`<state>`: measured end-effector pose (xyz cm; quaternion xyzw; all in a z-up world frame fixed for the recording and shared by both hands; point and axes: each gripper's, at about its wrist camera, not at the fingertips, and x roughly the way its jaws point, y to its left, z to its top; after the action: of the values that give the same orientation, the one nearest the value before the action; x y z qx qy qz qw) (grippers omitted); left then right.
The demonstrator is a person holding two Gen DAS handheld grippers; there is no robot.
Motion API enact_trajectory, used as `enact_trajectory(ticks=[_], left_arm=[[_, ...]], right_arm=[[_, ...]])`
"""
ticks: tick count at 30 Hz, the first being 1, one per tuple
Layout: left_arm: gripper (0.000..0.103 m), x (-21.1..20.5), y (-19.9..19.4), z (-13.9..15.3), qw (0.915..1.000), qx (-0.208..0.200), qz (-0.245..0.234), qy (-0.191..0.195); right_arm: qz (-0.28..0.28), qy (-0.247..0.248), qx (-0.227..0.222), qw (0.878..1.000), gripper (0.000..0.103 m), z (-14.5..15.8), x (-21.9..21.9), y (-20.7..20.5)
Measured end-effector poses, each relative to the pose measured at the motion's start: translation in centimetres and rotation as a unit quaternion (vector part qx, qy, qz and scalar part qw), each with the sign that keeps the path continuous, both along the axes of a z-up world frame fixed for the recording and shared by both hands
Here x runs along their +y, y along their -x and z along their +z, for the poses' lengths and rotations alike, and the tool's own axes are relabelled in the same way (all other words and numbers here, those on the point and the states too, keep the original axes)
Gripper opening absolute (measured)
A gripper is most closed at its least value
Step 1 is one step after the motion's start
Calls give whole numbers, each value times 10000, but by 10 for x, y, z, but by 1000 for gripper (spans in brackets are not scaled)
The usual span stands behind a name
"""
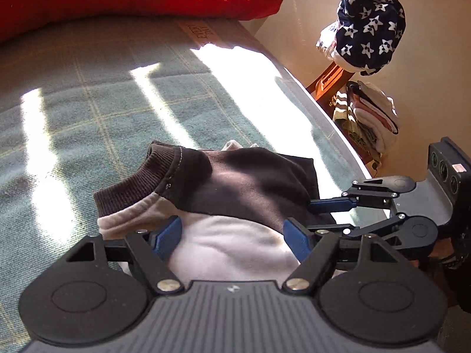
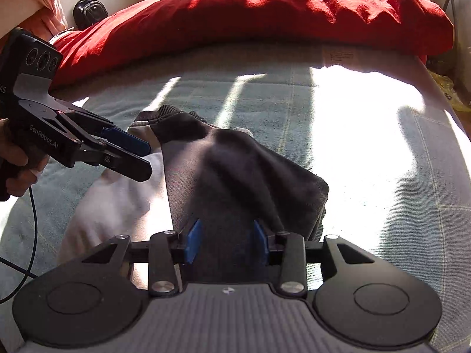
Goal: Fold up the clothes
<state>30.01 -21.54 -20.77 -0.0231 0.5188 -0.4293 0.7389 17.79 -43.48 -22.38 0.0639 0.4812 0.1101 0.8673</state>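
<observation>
A small garment lies on the bed cover, with a dark brown part and ribbed cuff folded over a white part. My left gripper hovers open over the white part, its blue pads apart on either side and not pressing. In the right wrist view the left gripper sits at the left, held by a hand, just above the white cloth. My right gripper stands open with the dark fabric lying loosely between its pads. From the left wrist view the right gripper is at the garment's right edge.
The teal checked bed cover is streaked with bright sunlight. A red duvet is heaped along the far side. Beyond the bed's right edge a chair holds star-patterned cloth and a stack of folded clothes. A black backpack stands by the wall.
</observation>
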Motion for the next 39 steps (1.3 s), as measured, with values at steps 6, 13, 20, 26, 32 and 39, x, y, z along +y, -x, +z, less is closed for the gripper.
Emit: enact_trajectory(ticks=[6, 13, 20, 26, 32, 39], left_arm=[[76, 15, 22, 32, 9990, 183, 40, 415], [77, 28, 62, 15, 9942, 952, 123, 479], [77, 29, 70, 26, 9940, 829, 406, 581], [76, 25, 78, 8, 9940, 1037, 313, 175], [75, 21, 74, 19, 9950, 878, 371, 303], [76, 13, 69, 12, 9945, 985, 358, 56]], right_arm=[[-108, -30, -70, 9999, 48, 18, -1, 20], [291, 39, 124, 9995, 61, 16, 26, 56], [438, 304, 156, 9985, 69, 6, 42, 60], [583, 31, 231, 9980, 70, 15, 45, 70], [340, -139, 335, 9988, 71, 10, 37, 71], [-18, -319, 234, 9992, 78, 22, 23, 68]])
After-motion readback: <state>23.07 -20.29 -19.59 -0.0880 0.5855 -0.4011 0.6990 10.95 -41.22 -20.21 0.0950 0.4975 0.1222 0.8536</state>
